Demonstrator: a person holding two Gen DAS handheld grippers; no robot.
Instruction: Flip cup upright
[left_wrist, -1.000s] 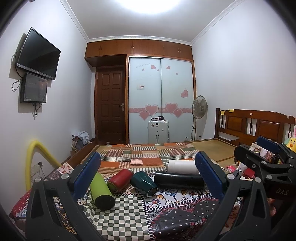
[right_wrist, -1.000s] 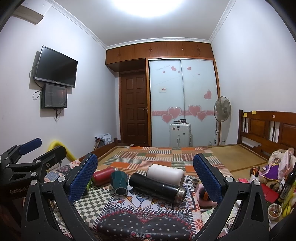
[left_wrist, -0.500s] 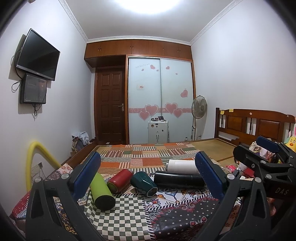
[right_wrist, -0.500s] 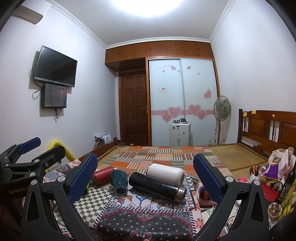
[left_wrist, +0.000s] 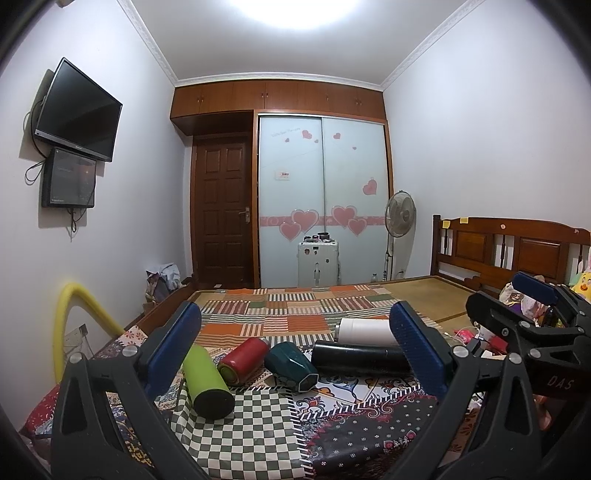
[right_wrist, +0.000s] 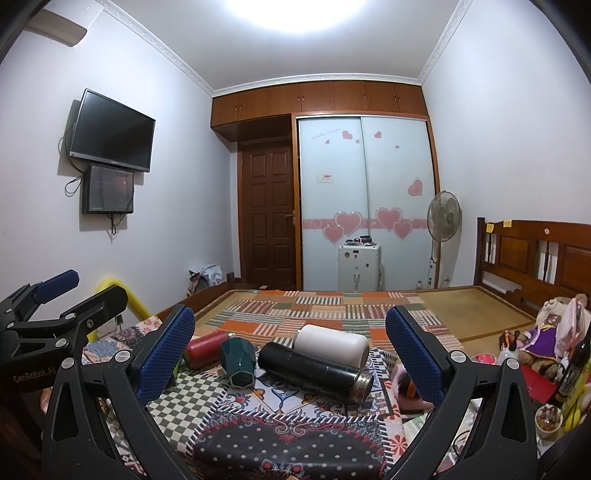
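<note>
Several cups and flasks lie on their sides on the patterned cloth: a lime green bottle (left_wrist: 207, 376), a red cup (left_wrist: 243, 356) (right_wrist: 205, 347), a dark teal faceted cup (left_wrist: 291, 365) (right_wrist: 238, 362), a long black flask (left_wrist: 360, 359) (right_wrist: 314, 371) and a white cup (left_wrist: 364, 331) (right_wrist: 332, 344). My left gripper (left_wrist: 295, 350) is open and empty, held back from the row. My right gripper (right_wrist: 290, 350) is open and empty, also short of the cups. Each gripper shows at the edge of the other's view.
The cups rest on layered cloths (left_wrist: 258, 439) over a bed with a patchwork blanket (left_wrist: 295, 314). A wooden headboard (left_wrist: 517, 251) stands at the right with soft toys and bottles (right_wrist: 554, 347) beside it. A yellow tube (left_wrist: 74, 317) arches at the left.
Both views have barely shifted. The cups have not moved and both grippers stay open.
</note>
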